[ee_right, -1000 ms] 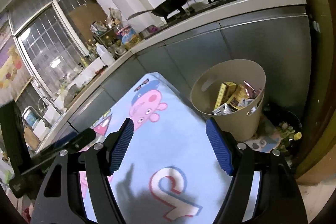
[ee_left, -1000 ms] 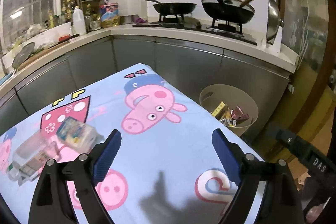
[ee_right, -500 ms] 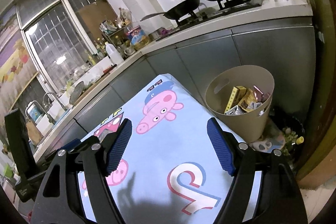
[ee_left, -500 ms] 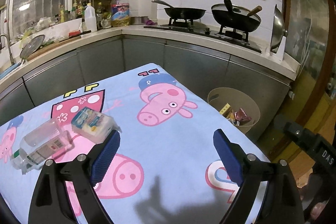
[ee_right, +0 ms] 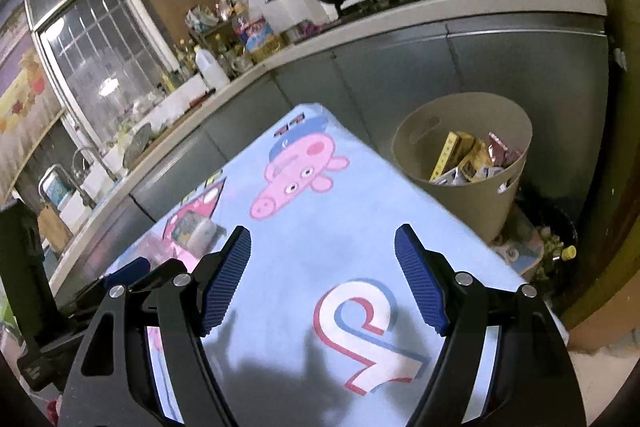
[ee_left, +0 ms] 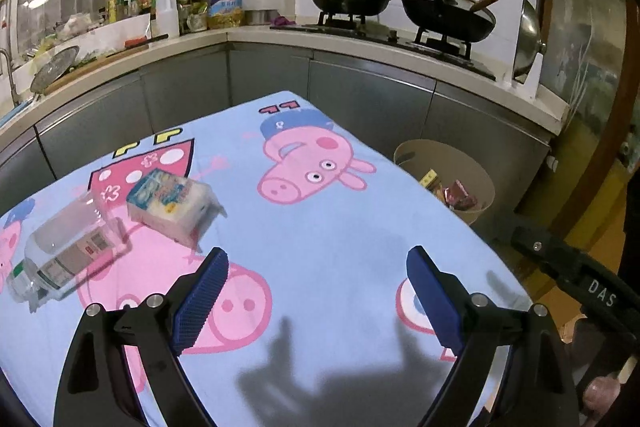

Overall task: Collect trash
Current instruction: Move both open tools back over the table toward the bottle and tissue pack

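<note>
Left gripper [ee_left: 316, 297] is swinging toward the tissue pack [ee_left: 172, 205] ahead-left — both grippers gaping wide, empty, so next pickup's coming.

clear plastic bottle [ee_left: 64, 251] lying beside tissue pack [ee_left: 172, 205], filled beige bin [ee_right: 464, 163]
</note>
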Available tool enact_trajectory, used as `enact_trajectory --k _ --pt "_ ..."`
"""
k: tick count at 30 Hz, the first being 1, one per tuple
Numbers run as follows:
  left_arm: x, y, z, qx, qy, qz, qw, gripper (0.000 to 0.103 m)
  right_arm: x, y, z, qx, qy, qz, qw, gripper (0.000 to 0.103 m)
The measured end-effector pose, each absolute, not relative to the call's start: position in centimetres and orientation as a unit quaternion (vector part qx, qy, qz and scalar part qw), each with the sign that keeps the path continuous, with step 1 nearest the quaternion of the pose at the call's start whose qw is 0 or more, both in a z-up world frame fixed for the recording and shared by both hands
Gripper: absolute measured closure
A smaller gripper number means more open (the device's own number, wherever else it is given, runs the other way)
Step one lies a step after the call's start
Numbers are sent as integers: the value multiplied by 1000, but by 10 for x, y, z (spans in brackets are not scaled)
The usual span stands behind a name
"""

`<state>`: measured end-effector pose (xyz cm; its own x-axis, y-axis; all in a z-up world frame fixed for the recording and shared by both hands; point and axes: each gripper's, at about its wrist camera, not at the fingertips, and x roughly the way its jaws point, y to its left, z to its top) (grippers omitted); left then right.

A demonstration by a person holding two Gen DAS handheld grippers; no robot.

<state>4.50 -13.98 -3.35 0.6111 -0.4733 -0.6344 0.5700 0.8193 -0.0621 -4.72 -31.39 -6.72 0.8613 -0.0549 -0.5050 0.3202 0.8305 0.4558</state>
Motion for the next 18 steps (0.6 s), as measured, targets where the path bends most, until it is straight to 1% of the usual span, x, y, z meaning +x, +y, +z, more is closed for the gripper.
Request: enact_trajectory --k 5,8,10,13,18 --pt "54 -116 -40 72 333 -274 900 13 -31 -301 -74 257 269 -81 925 29" --pt "67 -85 -35 88 316 -250 911 13 -23 -292 -78 251 280 -71 924 29" --pt "81 -61 -29 124 296 -224 920 8 -18 -287 -82 250 288 -65 922 29" --pt "105 -20 -23 188 268 -185 927 4 -13 -281 -87 247 298 -59 920 29" --pt "148 28 -32 251 274 -192 908 4 -6 -277 -96 255 312 -57 913 29"
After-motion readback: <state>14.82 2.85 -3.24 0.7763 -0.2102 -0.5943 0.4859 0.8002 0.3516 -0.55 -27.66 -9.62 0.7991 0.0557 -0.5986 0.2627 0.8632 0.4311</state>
